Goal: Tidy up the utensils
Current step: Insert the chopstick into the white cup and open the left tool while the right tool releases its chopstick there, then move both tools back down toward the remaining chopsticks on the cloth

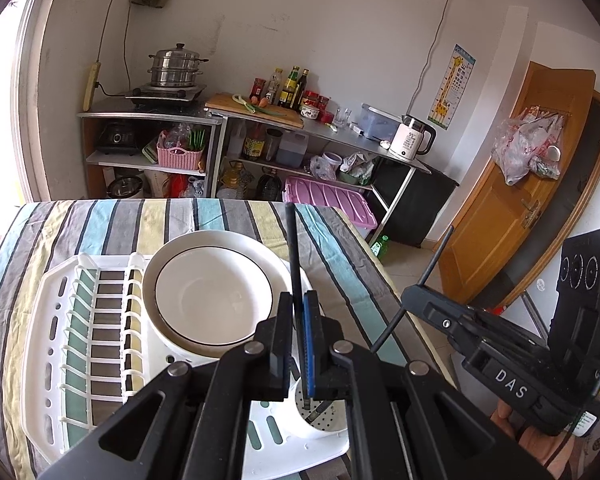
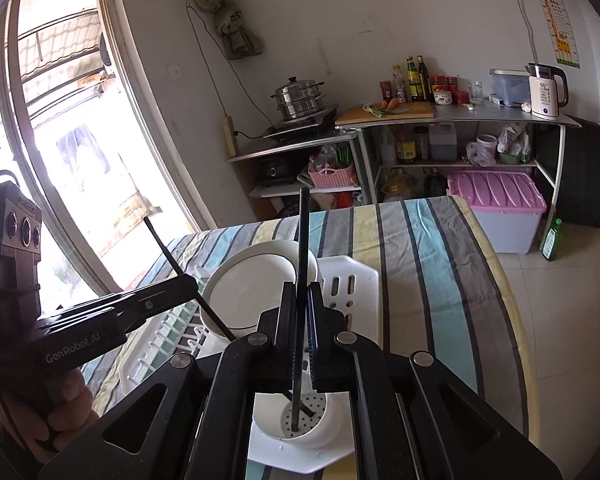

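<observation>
My left gripper (image 1: 298, 300) is shut on a black chopstick (image 1: 294, 256). Its lower end reaches into the white perforated utensil cup (image 1: 324, 416) at the near corner of the white dish rack (image 1: 52, 320). My right gripper (image 2: 300, 292) is shut on a second black chopstick (image 2: 303, 232), whose tip also stands inside the cup (image 2: 316, 432). Each view shows the other gripper from the side: the right gripper (image 1: 410, 294) at right, the left gripper (image 2: 192, 280) at left. A white bowl (image 1: 212, 292) sits in the rack behind the cup.
The rack stands on a table with a striped cloth (image 1: 340, 240); its right edge drops to a tiled floor (image 2: 560, 320). Behind are metal shelves with a steamer pot (image 1: 176, 66), bottles, a kettle (image 1: 412, 138) and a pink-lidded bin (image 2: 496, 196). A person's hand (image 2: 64, 416) holds the left gripper.
</observation>
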`<act>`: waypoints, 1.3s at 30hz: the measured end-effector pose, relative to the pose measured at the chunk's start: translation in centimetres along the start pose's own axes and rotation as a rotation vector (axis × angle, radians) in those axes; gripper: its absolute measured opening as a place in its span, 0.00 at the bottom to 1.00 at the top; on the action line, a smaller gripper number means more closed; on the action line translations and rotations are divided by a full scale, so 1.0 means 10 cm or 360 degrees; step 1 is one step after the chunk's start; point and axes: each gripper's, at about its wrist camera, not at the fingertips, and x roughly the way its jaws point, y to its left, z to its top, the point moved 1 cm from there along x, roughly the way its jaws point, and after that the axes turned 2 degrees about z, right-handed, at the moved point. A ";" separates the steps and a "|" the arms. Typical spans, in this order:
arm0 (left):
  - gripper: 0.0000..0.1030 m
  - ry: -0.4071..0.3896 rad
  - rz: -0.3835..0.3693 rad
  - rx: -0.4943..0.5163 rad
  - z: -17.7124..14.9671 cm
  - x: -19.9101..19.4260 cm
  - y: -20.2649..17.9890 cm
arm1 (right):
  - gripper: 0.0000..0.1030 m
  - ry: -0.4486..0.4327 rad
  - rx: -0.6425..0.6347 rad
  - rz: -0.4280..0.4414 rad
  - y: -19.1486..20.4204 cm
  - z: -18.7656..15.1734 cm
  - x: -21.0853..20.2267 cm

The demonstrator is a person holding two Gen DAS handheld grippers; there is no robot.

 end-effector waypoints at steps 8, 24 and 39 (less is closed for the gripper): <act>0.06 -0.0002 0.0052 -0.0013 -0.05 -0.03 0.13 | 0.06 0.0021 0.0018 -0.0039 -0.10 0.01 -0.04; 0.25 -0.0028 0.0111 -0.0004 -0.33 -0.32 0.23 | 0.15 0.0034 0.0006 -0.0087 -0.13 -0.22 -0.34; 0.25 -0.0245 0.0176 0.0160 -1.20 -1.39 0.01 | 0.15 -0.0111 -0.0193 -0.0021 0.40 -1.04 -1.37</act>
